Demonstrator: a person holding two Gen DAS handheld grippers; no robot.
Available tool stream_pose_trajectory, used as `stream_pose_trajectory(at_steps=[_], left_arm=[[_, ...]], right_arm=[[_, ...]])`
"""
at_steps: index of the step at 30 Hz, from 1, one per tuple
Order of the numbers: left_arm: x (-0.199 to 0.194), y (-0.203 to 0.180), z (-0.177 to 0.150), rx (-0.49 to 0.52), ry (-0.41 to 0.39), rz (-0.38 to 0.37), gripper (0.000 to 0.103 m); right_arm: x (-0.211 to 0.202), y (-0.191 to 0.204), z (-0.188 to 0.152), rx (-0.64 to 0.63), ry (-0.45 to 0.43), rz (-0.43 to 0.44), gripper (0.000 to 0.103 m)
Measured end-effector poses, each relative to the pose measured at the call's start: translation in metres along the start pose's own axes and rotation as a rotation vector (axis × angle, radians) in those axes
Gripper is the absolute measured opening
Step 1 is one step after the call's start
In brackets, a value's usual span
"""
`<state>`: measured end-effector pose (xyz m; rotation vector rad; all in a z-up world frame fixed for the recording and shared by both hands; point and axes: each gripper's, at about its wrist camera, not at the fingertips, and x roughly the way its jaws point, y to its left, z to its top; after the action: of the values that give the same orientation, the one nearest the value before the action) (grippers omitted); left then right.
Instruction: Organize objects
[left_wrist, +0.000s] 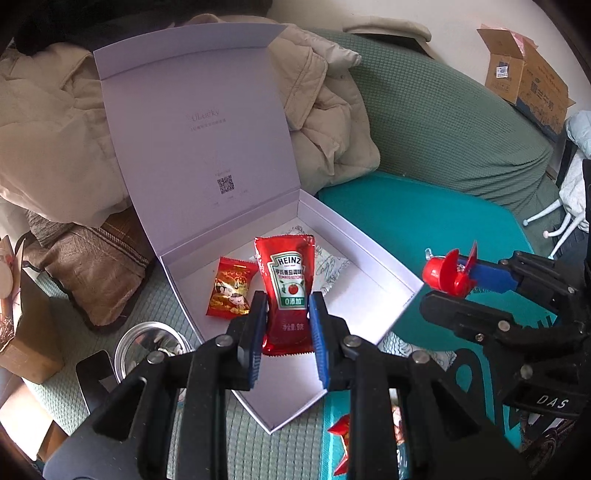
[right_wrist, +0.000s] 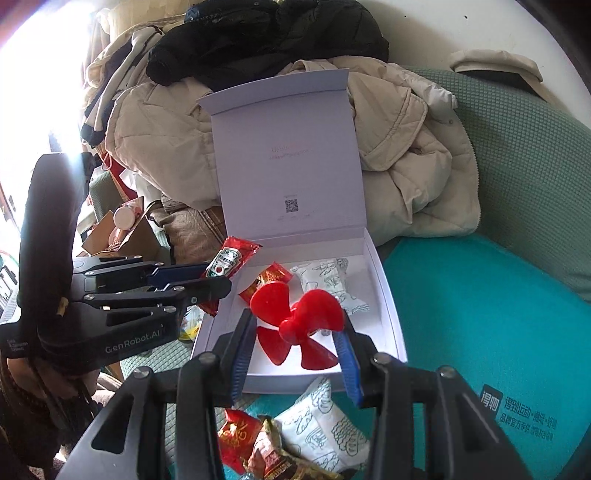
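Observation:
My left gripper (left_wrist: 288, 301) is shut on a red Heinz ketchup sachet (left_wrist: 286, 291) and holds it above the open white box (left_wrist: 369, 266). In the box lie a red candy packet (left_wrist: 231, 291) and a white printed packet (left_wrist: 332, 267). My right gripper (right_wrist: 297, 321) is shut on a red toy propeller (right_wrist: 299, 325) over the box's (right_wrist: 384, 295) near part; it also shows in the left wrist view (left_wrist: 448, 273). In the right wrist view the sachet (right_wrist: 225, 260) sits at the box's left edge in the left gripper (right_wrist: 218, 280).
More snack packets (right_wrist: 295, 435) lie on the teal mat (right_wrist: 480, 314) in front of the box. The box lid (left_wrist: 195, 136) stands open against piled coats (left_wrist: 48, 129). A metal tin (left_wrist: 147, 347) and a cardboard box (left_wrist: 528, 77) are nearby.

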<state>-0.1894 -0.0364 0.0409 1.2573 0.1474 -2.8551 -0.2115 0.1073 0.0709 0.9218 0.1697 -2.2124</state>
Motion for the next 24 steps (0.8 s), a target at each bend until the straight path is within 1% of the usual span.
stream_pose_trajectory(at_steps=[6,10,13,15,17,19,21,24], left_arm=[[0.012,0.002,0.021,-0.049,-0.028,0.046,0.022],[0.018,0.008,0.031,-0.087,-0.042,0.082,0.022],[0.029,0.013,0.029,-0.117,-0.038,0.097,0.022],[0.04,0.019,0.024,-0.143,-0.01,0.077,0.022],[0.051,0.022,0.02,-0.156,0.012,0.079,0.022],[0.06,0.022,0.017,-0.154,0.026,0.095,0.022],[0.064,0.021,0.016,-0.146,0.027,0.095,0.022],[0.072,0.02,0.015,-0.125,0.027,0.115,0.022]], right_arm=[[0.014,-0.018,0.02,-0.002,-0.013,-0.013,0.043],[0.023,-0.023,0.034,-0.037,-0.005,-0.006,0.043],[0.034,-0.024,0.041,-0.072,0.008,0.0,0.043],[0.044,-0.023,0.043,-0.086,0.026,0.013,0.043],[0.053,-0.022,0.042,-0.096,0.039,0.028,0.043],[0.062,-0.021,0.041,-0.105,0.047,0.039,0.043],[0.073,-0.016,0.039,-0.135,0.057,0.031,0.043],[0.087,-0.012,0.038,-0.142,0.074,0.064,0.043]])
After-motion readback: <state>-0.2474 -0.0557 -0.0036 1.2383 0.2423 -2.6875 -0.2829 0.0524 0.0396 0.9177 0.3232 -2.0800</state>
